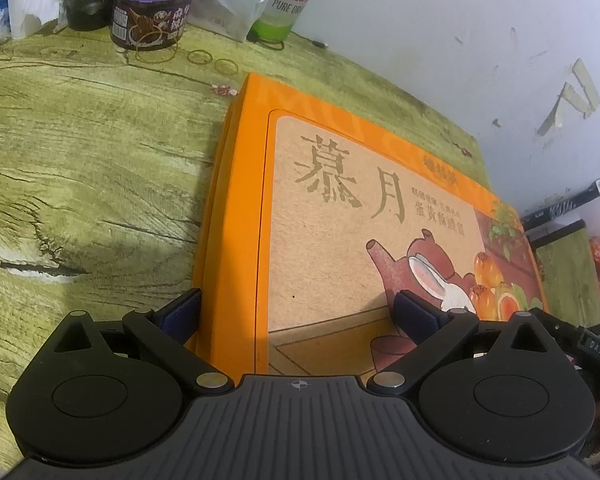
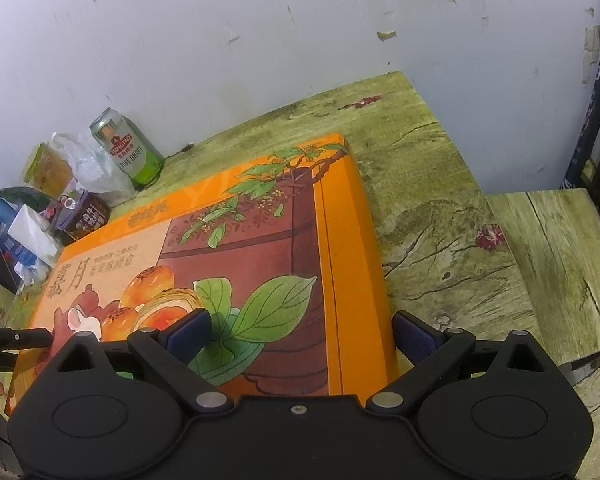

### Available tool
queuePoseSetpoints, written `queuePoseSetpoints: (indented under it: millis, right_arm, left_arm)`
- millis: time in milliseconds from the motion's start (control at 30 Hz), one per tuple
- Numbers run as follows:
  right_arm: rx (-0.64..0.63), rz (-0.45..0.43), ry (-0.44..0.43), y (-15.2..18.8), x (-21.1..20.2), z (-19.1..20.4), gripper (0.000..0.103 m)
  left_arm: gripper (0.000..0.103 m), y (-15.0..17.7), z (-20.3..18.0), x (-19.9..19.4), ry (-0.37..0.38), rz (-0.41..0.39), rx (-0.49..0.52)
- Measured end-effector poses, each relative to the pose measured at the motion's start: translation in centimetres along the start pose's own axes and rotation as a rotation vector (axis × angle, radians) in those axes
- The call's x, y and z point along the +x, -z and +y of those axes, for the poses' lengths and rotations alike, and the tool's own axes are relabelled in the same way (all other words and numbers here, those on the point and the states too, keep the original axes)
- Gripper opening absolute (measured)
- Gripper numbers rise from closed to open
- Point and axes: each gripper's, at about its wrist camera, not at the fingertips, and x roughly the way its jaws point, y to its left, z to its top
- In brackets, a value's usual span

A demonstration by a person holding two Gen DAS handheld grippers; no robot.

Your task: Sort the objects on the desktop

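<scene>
On the green wood-grain counter point(image 1: 80, 152) lies a large flat orange cardboard gift box point(image 1: 340, 220), its lid printed with a teapot, a white rabbit, egg-yolk pastries and green leaves. The left tongs point(image 1: 296, 312) are spread wide over the box's left edge: one blue-padded finger sits just outside the orange side wall, the other over the printed lid, with nothing clamped between them. The right tongs point(image 2: 302, 334) are likewise wide open astride the box's right edge, one pad over the leaf print, the other beside the outer wall above the counter; whether the pads touch the box I cannot tell. Beyond the box's far left corner, against the white wall point(image 2: 260, 40), stand a green and white beer can point(image 2: 126, 146), a purple-lidded brown tub point(image 1: 152, 12) and a crumpled clear plastic bag point(image 2: 88, 164). Thin rubber bands point(image 1: 200, 58) lie near the tub.
</scene>
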Motion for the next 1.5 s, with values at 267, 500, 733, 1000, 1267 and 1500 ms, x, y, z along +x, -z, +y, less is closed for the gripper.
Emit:
queuePoseSetpoints:
  millis: [267,500,733,1000,1267,1500]
  right_arm:
    - [-0.001,0.009,-0.004,0.0,0.2,-0.3,0.098]
    - [0.000,0.012,-0.009,0.1,0.3,-0.5,0.098]
    - [0.004,0.017,-0.007,0.3,0.5,-0.8,0.098]
    - [0.003,0.023,-0.002,0.4,0.6,-0.9,0.098]
    - [0.009,0.027,-0.002,0.4,0.6,-0.9,0.098]
    - [0.014,0.026,-0.004,0.4,0.6,-0.9,0.098]
  left_arm:
    - [0.101,0.1,-0.1,0.0,-0.002,0.000,0.004]
    - [0.101,0.2,-0.1,0.0,-0.004,0.003,0.012]
    - [0.101,0.3,-0.3,0.1,-0.010,0.004,0.029]
    - [0.101,0.4,-0.5,0.1,-0.017,0.003,0.043]
    - [0.101,0.4,-0.9,0.1,-0.040,0.007,0.074]
    - [0.101,0.5,-1.1,0.1,-0.062,0.010,0.103]
